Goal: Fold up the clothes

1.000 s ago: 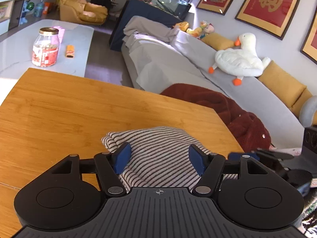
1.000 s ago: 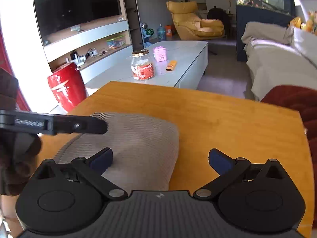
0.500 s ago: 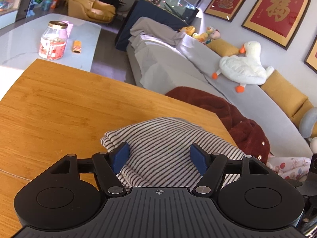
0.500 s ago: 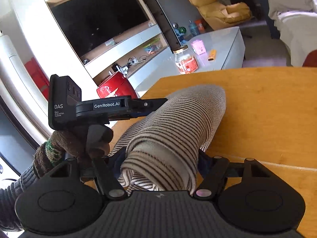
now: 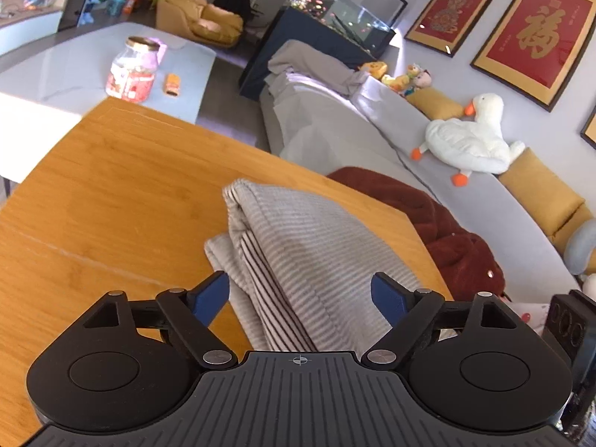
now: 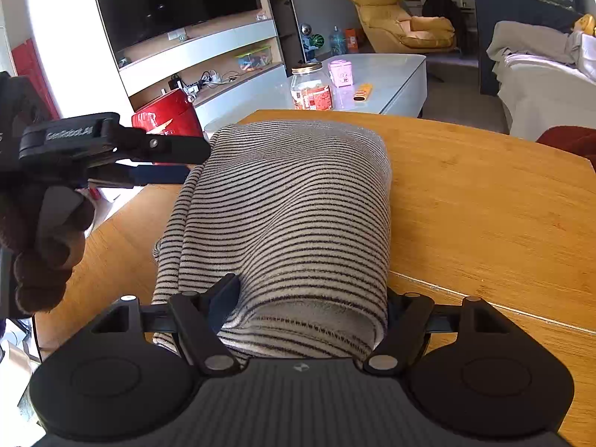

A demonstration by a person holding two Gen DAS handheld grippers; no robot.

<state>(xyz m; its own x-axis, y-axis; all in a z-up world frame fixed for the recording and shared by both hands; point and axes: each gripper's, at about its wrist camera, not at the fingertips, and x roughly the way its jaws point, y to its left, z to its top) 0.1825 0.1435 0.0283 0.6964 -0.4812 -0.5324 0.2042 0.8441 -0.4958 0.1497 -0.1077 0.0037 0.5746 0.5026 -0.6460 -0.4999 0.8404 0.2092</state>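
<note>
Striped garment bundled on the wooden table, a gripper working each side of it

Left wrist view: the left gripper point(image 5: 300, 294) has its jaws spreading apart, blue pads clear on either side of the folded striped garment point(image 5: 309, 260), which runs between them without being pinched; the cloth lies on the wooden table point(image 5: 111, 201) near its far right edge, with a dark red blanket point(image 5: 439, 223) and grey sofa point(image 5: 372, 126) just beyond. Right wrist view: the right gripper point(image 6: 313, 298) is easing open too, though the thick rolled end of the garment point(image 6: 290, 205) fills the gap and both fingers press against its sides, so it looks clamped on the cloth; at the left a gloved hand point(image 6: 41, 231) holds the left gripper point(image 6: 149, 160), its fingers reaching the bundle's far left edge
</note>
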